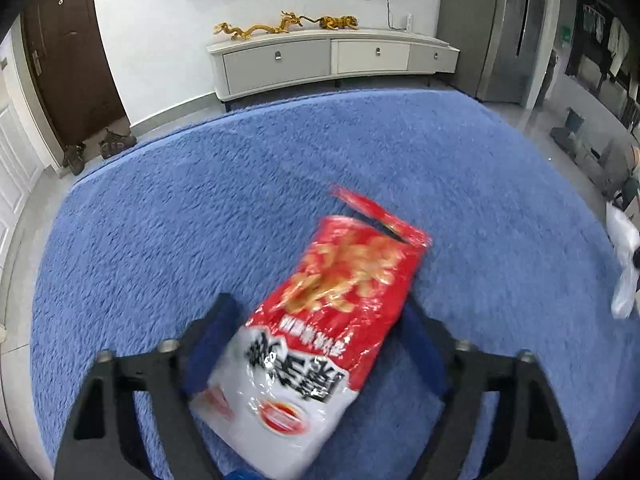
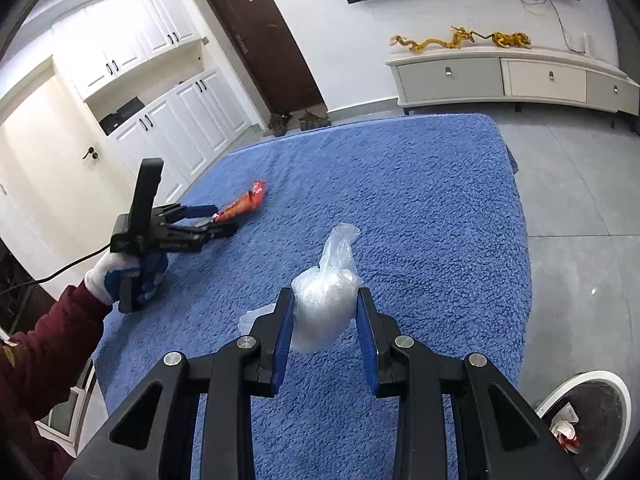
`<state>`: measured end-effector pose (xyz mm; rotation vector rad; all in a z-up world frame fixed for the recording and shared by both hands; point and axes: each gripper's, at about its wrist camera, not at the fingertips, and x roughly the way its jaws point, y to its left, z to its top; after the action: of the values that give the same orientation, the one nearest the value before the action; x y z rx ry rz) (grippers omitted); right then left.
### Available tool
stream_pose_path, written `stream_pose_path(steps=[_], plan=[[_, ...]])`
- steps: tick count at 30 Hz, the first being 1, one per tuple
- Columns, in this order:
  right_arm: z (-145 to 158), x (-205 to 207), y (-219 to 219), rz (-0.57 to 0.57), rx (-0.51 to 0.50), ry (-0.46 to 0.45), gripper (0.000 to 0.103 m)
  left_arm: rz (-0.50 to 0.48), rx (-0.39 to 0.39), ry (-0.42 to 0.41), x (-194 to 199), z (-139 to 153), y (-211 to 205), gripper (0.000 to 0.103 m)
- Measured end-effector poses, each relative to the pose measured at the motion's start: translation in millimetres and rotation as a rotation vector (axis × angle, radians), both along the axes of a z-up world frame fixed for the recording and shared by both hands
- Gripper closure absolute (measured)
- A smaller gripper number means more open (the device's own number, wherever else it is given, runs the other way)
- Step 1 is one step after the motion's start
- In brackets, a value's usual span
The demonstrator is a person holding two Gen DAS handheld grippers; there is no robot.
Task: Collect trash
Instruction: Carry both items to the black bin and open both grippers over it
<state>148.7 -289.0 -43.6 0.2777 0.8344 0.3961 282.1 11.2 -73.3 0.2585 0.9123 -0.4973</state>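
Note:
A red and white snack bag (image 1: 320, 320) lies between the fingers of my left gripper (image 1: 320, 308) over the blue rug (image 1: 200, 220). The jaws stand wide on either side of the bag. In the right wrist view the left gripper (image 2: 216, 220) is low over the rug with the snack bag (image 2: 244, 204) at its tips. My right gripper (image 2: 324, 304) is shut on a crumpled clear plastic bag (image 2: 326, 308), held above the rug (image 2: 420, 200). That plastic bag also shows at the right edge of the left wrist view (image 1: 624, 256).
A round white trash bin (image 2: 584, 412) with scraps inside stands on the grey floor at the lower right. A white TV cabinet (image 1: 332, 56) stands at the far wall. Shoes (image 1: 96, 148) sit by the brown door. White cupboards (image 2: 160, 100) line the left wall.

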Motion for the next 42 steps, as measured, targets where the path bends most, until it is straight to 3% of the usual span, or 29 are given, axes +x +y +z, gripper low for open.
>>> stream_pose_path(steps=[2,8,17,21,26,32,37,42], plan=[[0,-2,-2,-0.011,0.001,-0.001,0.073,-0.008,-0.006,-0.006,-2,2,-4,0.057],[-1,-14,-11,-0.041,0.002,0.007,0.073,0.028,-0.042,-0.012,-24,11,-6,0.089],[8,-54,-49,-0.113,0.035,-0.016,0.073,0.059,-0.087,0.033,-64,18,-31,0.094],[13,-79,-75,-0.162,0.043,-0.031,0.073,0.016,-0.129,0.050,-85,33,-59,0.095],[12,-112,-122,-0.268,0.044,-0.037,0.073,-0.118,-0.216,0.072,-114,54,-128,0.095],[0,-153,-184,-0.442,0.004,-0.004,0.073,-0.318,-0.332,0.132,-144,70,-241,0.095],[-23,-171,-230,-0.571,-0.061,0.058,0.072,-0.441,-0.368,0.204,-169,64,-337,0.094],[-53,-170,-259,-0.639,-0.076,0.127,0.071,-0.499,-0.351,0.257,-184,43,-399,0.090]])
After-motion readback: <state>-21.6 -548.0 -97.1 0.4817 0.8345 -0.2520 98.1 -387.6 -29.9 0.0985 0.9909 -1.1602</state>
